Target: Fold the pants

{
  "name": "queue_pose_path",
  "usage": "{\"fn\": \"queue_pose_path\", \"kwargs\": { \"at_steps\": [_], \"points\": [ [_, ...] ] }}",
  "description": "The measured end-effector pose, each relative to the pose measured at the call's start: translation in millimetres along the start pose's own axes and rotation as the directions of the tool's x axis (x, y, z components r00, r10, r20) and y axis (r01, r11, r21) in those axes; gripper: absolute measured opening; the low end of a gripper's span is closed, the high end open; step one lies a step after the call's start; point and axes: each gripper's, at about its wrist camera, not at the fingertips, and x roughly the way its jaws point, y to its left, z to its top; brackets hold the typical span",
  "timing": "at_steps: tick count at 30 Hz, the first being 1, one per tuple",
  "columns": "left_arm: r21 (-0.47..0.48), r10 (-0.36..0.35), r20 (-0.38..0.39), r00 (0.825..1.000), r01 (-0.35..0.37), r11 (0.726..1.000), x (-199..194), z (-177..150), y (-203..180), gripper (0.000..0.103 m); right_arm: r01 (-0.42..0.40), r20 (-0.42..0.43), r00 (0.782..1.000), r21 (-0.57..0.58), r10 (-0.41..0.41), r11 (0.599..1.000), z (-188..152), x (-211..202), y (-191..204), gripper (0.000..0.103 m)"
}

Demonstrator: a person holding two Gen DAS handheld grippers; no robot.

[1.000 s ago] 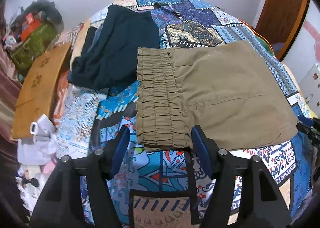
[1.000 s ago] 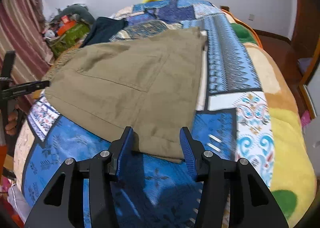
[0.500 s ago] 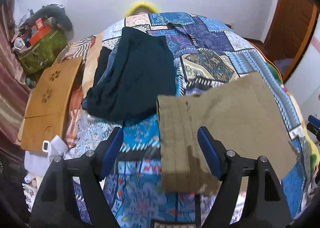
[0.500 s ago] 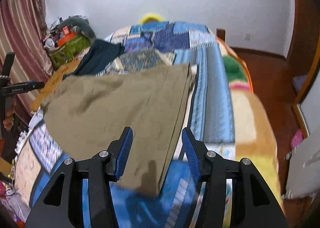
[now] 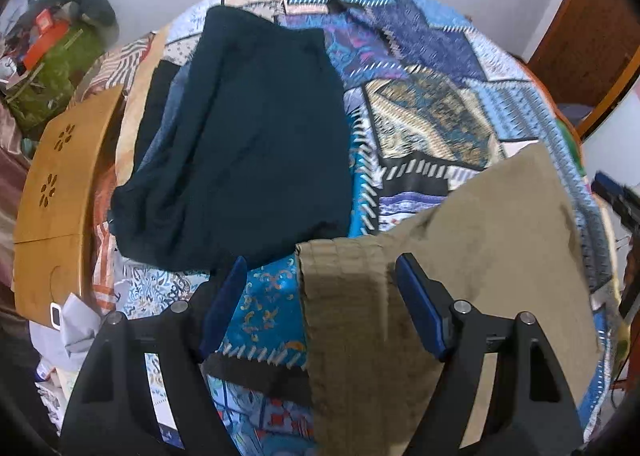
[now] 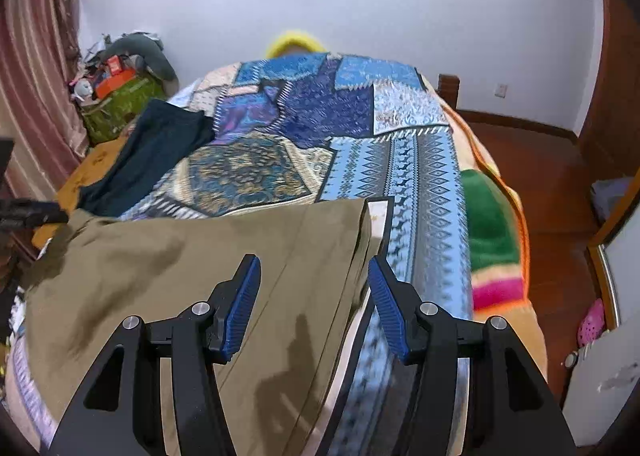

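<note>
Folded olive-brown pants lie flat on the patchwork bedspread; their ruffled elastic waistband is at the left end. My left gripper is open and empty above the waistband end. In the right wrist view the pants fill the lower left, and my right gripper is open and empty above their right edge. Both grippers hover off the cloth.
A dark navy garment lies on the bed beyond the pants; it also shows in the right wrist view. A wooden board and a cluttered green bag stand left of the bed. Wooden floor lies to the right.
Both grippers have lifted up and drawn back from the pants, so the pants sit lower in each view and more of the bed and wall shows. The pants stay flat.
</note>
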Motion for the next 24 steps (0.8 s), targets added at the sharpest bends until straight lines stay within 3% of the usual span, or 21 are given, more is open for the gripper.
{"fn": "queue_pose_path", "kwargs": {
  "at_steps": [5,11,13,15,16,22,24],
  "points": [
    [-0.044,-0.070,-0.038,0.997,0.068,0.997,22.8,2.7,9.9,0.079,-0.023,-0.024,0.999,0.013,0.023,1.000,15.7,43.1,-14.1,0.052],
    [-0.049,-0.119,-0.036,0.992,0.117,0.992,31.3,-1.9,11.8,0.078,-0.018,-0.121,0.992,0.094,0.029,0.995,24.9,95.0,-34.0,0.052],
    [-0.050,-0.127,-0.013,0.992,0.126,0.991,29.2,-4.4,12.1,0.069,-0.021,-0.156,0.987,0.104,0.037,0.994,23.9,105.1,-36.3,0.039],
    [-0.064,-0.147,0.003,0.989,0.147,0.987,27.7,-8.2,13.4,0.056,0.015,-0.176,0.984,0.081,0.000,0.997,20.8,111.0,-34.4,0.017],
    [-0.071,-0.138,0.013,0.990,0.139,0.988,27.0,-9.9,14.2,0.056,0.017,-0.182,0.983,0.072,-0.003,0.997,20.1,112.5,-33.9,0.014],
    [-0.154,-0.099,0.057,0.994,0.106,0.982,26.9,-21.4,20.6,0.053,0.061,-0.198,0.979,0.006,-0.058,0.998,15.8,117.6,-24.9,0.010],
    [-0.140,-0.082,0.052,0.995,0.089,0.986,26.4,-21.0,17.7,0.053,0.083,-0.200,0.976,-0.020,-0.086,0.996,15.2,117.5,-19.9,0.010]
  ]
}}
